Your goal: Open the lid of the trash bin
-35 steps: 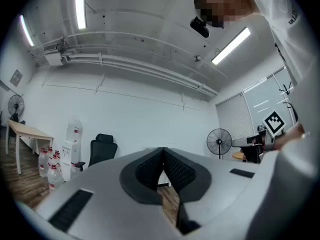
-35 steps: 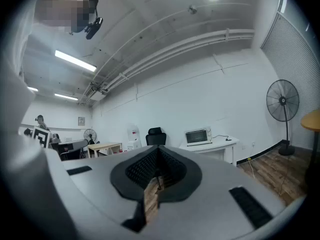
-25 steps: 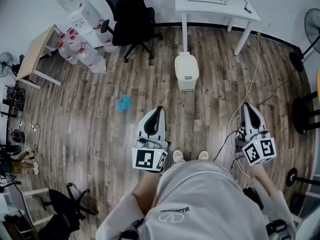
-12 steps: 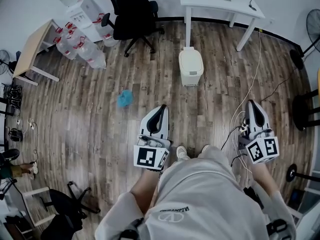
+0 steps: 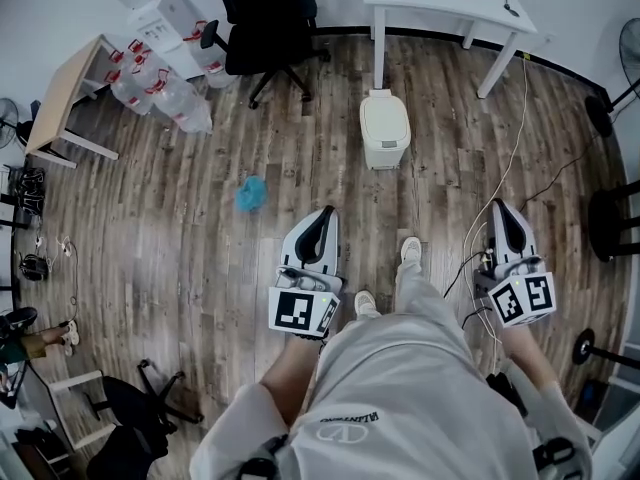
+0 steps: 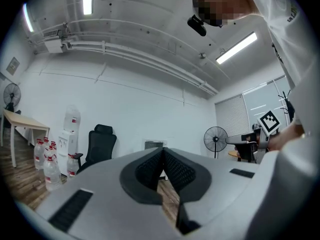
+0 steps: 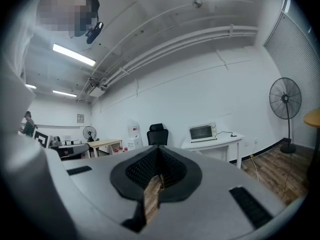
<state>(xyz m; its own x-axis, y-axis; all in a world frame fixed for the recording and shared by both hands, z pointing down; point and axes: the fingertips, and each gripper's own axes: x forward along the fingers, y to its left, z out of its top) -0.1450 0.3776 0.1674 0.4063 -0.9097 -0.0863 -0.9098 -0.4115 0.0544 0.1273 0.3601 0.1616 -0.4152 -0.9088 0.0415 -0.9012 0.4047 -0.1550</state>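
Well, both tools are only being carried at this point. My left gripper (image 5: 321,218) sits low and left of centre in the head view, my right gripper (image 5: 499,213) low and to the right, each held at my side and pointing up-frame towards the work. In each gripper view the jaws are pressed together with nothing between them; only floorboards show through the slit below the pads. That suits me, I judge, because nothing needs holding until I reach the lid.

The trash bin (image 5: 385,128) stands on the wooden floor (image 5: 200,258) in the upper middle of the head view, just below the white table (image 5: 440,3), with its lid (image 5: 385,120) down. It is well apart from both grippers, so the opening has not begun. One shoe (image 5: 410,251) is set forward between the grippers, toward the bin.

The boards between me and the bin look bare. A blue crumpled thing (image 5: 249,196) lies left of that line, and a white cable (image 5: 508,158) trails up the right side toward the table, near my right foot's path, so I should mind it. A black office chair (image 5: 265,23) and water bottles (image 5: 160,93) sit at upper left, out of the way.
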